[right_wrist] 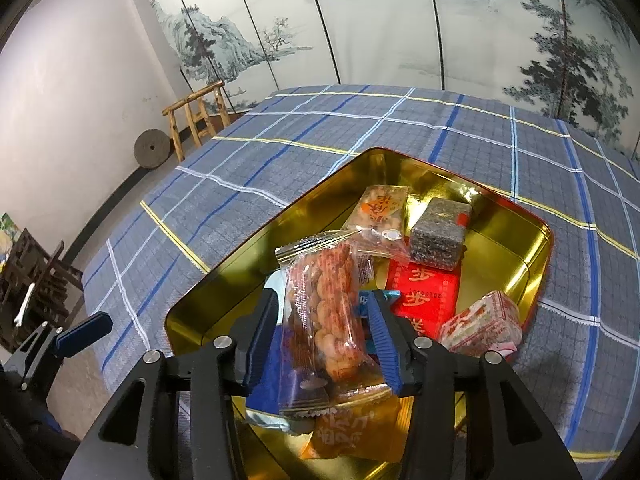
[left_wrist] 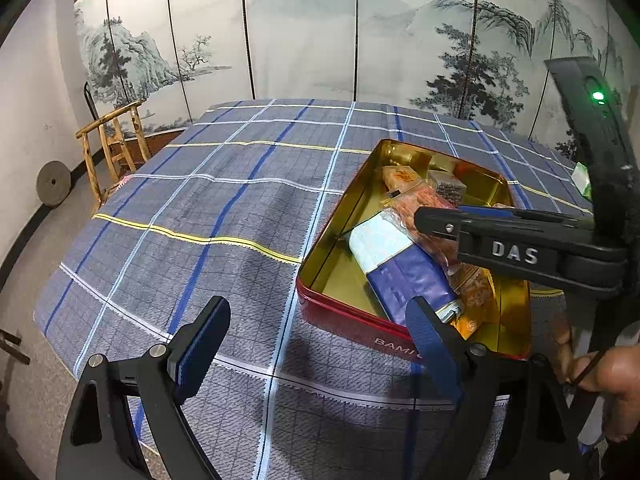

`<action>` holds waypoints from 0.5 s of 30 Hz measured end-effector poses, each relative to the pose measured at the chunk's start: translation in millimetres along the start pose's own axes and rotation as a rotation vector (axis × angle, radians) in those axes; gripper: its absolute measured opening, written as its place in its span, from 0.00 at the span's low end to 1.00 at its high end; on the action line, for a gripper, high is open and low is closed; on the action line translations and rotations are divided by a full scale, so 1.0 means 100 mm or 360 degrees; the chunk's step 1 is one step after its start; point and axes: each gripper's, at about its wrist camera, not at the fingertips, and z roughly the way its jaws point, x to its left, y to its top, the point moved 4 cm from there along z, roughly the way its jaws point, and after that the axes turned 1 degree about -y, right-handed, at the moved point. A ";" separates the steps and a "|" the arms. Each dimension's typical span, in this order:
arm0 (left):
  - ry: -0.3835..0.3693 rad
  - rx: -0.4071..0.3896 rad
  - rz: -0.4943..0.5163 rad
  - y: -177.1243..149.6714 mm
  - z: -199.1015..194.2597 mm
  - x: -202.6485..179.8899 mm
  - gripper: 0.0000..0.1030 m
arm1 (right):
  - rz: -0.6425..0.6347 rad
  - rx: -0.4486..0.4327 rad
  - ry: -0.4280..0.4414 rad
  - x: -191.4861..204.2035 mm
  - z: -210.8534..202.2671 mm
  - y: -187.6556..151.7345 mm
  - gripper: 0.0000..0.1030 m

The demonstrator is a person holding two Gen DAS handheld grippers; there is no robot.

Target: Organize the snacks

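Observation:
A red tin with a gold inside (left_wrist: 340, 312) (right_wrist: 224, 280) sits on the plaid tablecloth and holds several snack packs. My right gripper (right_wrist: 322, 344) is over the tin, its jaws on either side of a clear pack of orange-red snacks (right_wrist: 328, 316); a small gap shows at each pad. It also shows in the left wrist view (left_wrist: 440, 220). A blue and white pack (left_wrist: 400, 264) lies in the tin. My left gripper (left_wrist: 316, 344) is open and empty, just in front of the tin's near left corner.
In the tin also lie a grey sesame block (right_wrist: 438, 236), a red pack (right_wrist: 424, 300), a pink-white pack (right_wrist: 484, 324) and an orange pack (right_wrist: 356, 432). The blue plaid tablecloth (left_wrist: 200, 200) stretches left. A wooden chair (left_wrist: 116, 148) stands beyond the table's left edge.

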 end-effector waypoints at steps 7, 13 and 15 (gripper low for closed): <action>0.0020 -0.0084 -0.0037 -0.02 -0.15 0.06 0.84 | -0.0038 -0.0099 -0.0031 0.08 -0.28 -0.10 0.63; 0.0047 -0.0191 -0.0040 -0.02 -0.35 0.07 0.84 | -0.0090 -0.0240 -0.0140 0.15 -0.63 -0.29 0.73; 0.0057 -0.0226 -0.0039 -0.01 -0.43 0.06 0.85 | -0.0100 -0.0306 -0.0185 0.17 -0.78 -0.35 0.74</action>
